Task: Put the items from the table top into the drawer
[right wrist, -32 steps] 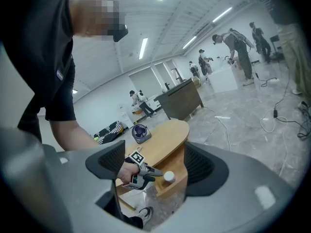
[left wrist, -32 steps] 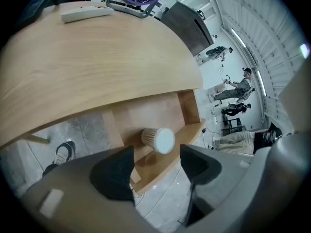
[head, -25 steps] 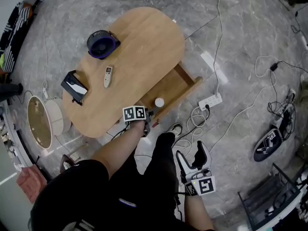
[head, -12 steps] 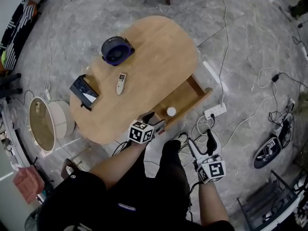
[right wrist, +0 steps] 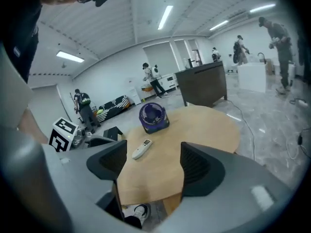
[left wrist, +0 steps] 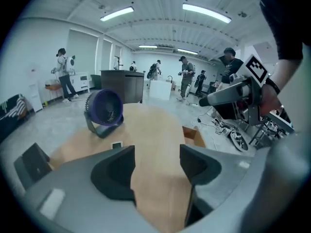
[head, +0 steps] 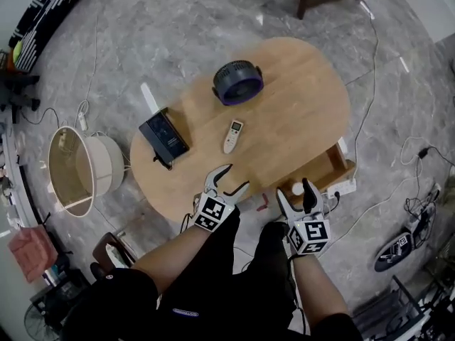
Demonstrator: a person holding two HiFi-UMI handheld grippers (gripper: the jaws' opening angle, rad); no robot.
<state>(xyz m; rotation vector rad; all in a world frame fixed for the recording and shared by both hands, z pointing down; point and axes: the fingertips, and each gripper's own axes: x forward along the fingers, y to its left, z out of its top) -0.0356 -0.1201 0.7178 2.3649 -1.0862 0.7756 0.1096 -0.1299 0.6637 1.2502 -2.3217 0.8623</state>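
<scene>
Both tools are at the near edge of the table (head: 306, 112) now. The left tool (head: 231, 178) hovers over that edge with its jaws spread wide and empty, and only bare wood shows through the gap in its own view. The right tool (head: 292, 188) is close beside it, at the near end of the open drawer (head: 334, 168), which sticks out from the table's side. Its jaws are apart too. They have just been closing a touch, but they grip nothing, and the table top shows between them. Down in the drawer lies a small white round thing (head: 296, 190), at the near end. Three items lie on the table top. A purple fan (head: 237, 82) sits on its stand toward the far side. A pale remote (head: 233, 136) lies flat near the middle, just this side of the fan. A black box (head: 164, 135) is out by the left edge, well apart from the remote. Neither tool touches any of them. Cables trail over the grey stone floor (head: 178, 27) around the table.
</scene>
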